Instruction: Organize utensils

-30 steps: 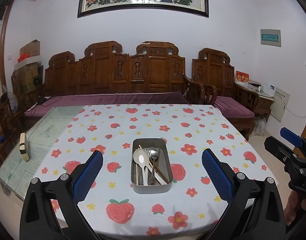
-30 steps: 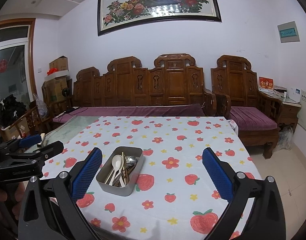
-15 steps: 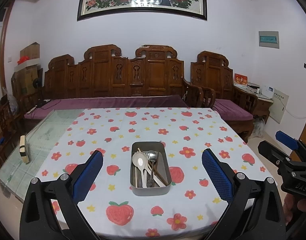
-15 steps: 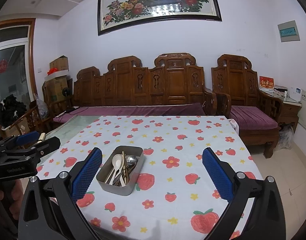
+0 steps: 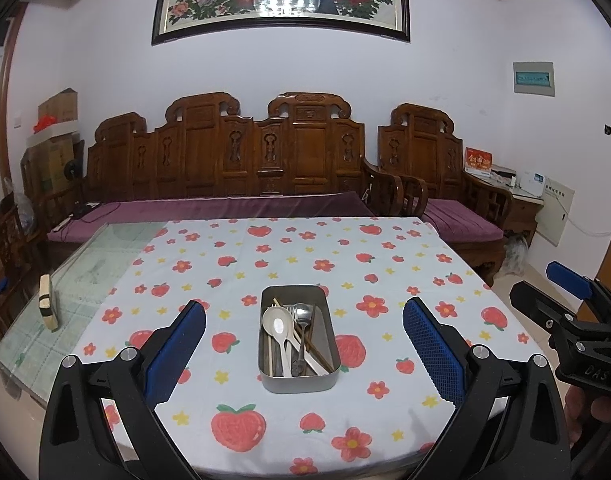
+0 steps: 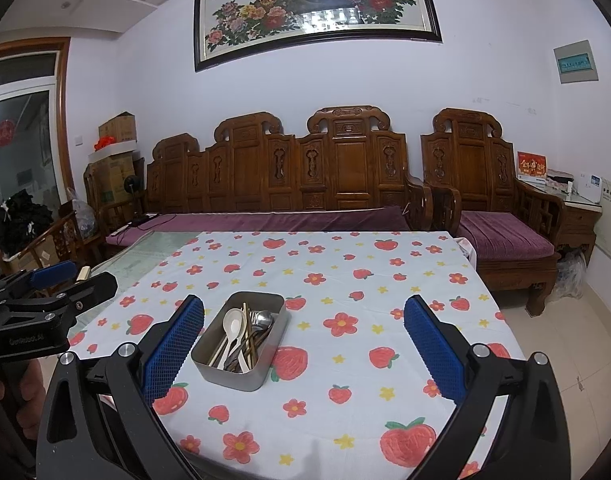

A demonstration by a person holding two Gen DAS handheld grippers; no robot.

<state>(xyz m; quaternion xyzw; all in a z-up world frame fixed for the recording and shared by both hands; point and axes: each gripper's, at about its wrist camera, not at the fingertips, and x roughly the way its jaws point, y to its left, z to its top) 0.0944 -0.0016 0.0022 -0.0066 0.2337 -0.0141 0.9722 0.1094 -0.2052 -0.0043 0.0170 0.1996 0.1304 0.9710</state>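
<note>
Metal was what I saw in the middle: a small steel tin [image 5: 299, 336] sat on the strawberry tablecloth [image 5: 305, 256], near my side of the table. All the utensils I could see lay inside it in a loose pile: a white spoon [image 5: 278, 326], a steel spoon [image 5: 303, 312], a fork, and chopsticks [image 6: 246, 332] that crossed over the others. None lay out on the cloth. My left gripper [image 5: 304, 354] hung above the near edge of the table with its jaws spread wide and nothing between them. My right gripper [image 6: 304, 354] was the same, wide apart and bare, and pointed at the tin from the right. I could not tell which step I was in. The pile could have been waiting to be sorted, or the utensils could just have been gathered into the tin. So I picked no next move. The cloth all around the tin was bare, so I had lots of room. The near table edge was close under both grippers. On the left the cloth stopped and bare glass [image 5: 85, 272] showed, with a small block [image 5: 48, 302] on it.
</note>
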